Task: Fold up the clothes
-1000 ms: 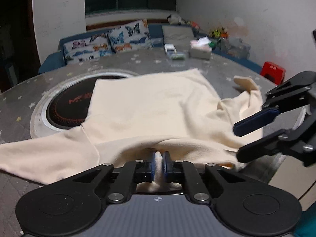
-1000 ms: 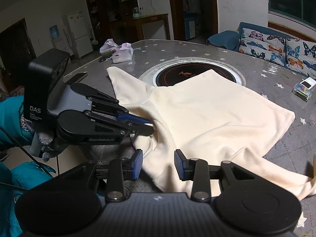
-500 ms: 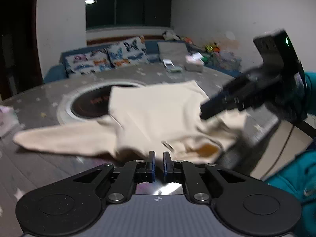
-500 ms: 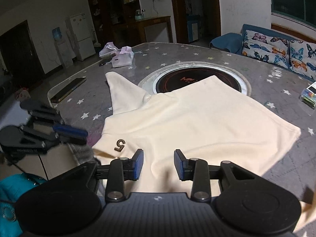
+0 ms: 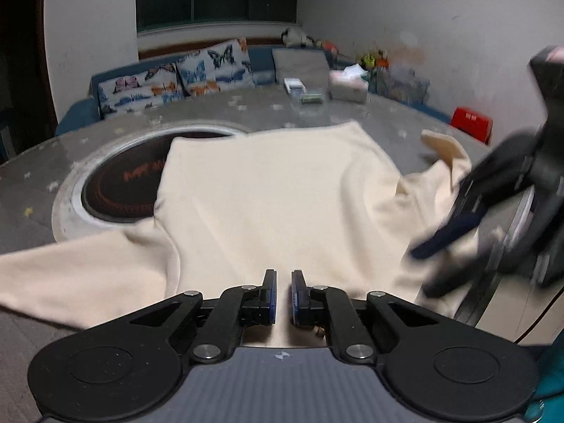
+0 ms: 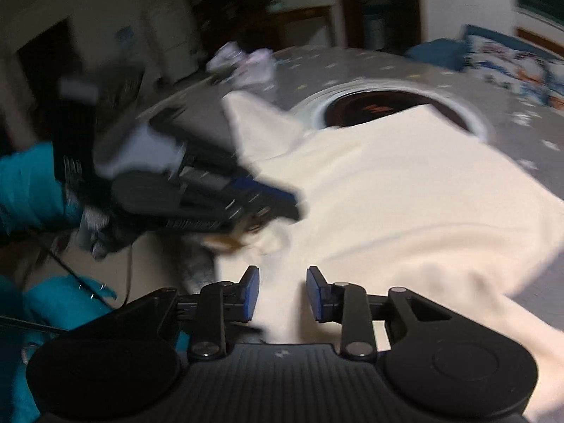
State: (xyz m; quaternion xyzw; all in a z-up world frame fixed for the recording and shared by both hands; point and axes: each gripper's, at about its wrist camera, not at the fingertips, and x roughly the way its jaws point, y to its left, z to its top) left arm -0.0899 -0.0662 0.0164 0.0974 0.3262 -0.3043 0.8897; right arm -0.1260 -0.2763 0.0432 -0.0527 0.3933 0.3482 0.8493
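A cream sweatshirt lies spread on the grey round table, one sleeve trailing left and the other bunched at the right. My left gripper is shut, its blue pads a sliver apart over the garment's near edge; I cannot tell whether cloth is pinched. In the right wrist view the left gripper is blurred, above the collar and its brown label. My right gripper has its jaws closing, with cream cloth lying between the pads, which do not press it. It shows blurred in the left wrist view.
A round black hob is set into the table under the garment's far corner. Small boxes and a tissue box stand at the far rim, a crumpled bag at another. Beyond are a sofa and red stool. A teal sleeve is at left.
The left gripper let go of the fold it pinched, swung out to the left and came back to the garment's near edge. The garment lies flatter. The right jaws have narrowed slightly.
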